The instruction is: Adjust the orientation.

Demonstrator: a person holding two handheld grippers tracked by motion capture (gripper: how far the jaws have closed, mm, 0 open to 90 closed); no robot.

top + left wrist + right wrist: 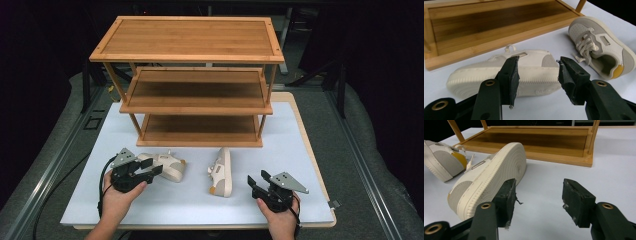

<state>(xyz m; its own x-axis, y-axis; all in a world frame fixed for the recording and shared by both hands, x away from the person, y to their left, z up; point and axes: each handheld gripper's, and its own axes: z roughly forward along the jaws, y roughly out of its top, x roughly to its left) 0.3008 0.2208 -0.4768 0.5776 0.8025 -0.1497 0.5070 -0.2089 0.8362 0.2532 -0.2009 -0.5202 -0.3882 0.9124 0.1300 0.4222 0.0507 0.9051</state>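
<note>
Item: left shoe, on its side on the surface; light, stiff-soled, soft upper. We grip across the sole. Left tool released; right tool released.

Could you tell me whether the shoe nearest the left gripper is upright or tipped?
Tipped: the shoe lies on its side, its sole facing the left gripper.

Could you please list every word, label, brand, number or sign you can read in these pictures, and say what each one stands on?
None: no readable text shows in these pictures.
Left shoe: plain sole and side, no print to make out.
Right shoe: a small raised tab on its side, nothing legible on it.
Wooden rack: bare boards, no label.
Left gripper and right gripper: black jaws with no markings.
</note>
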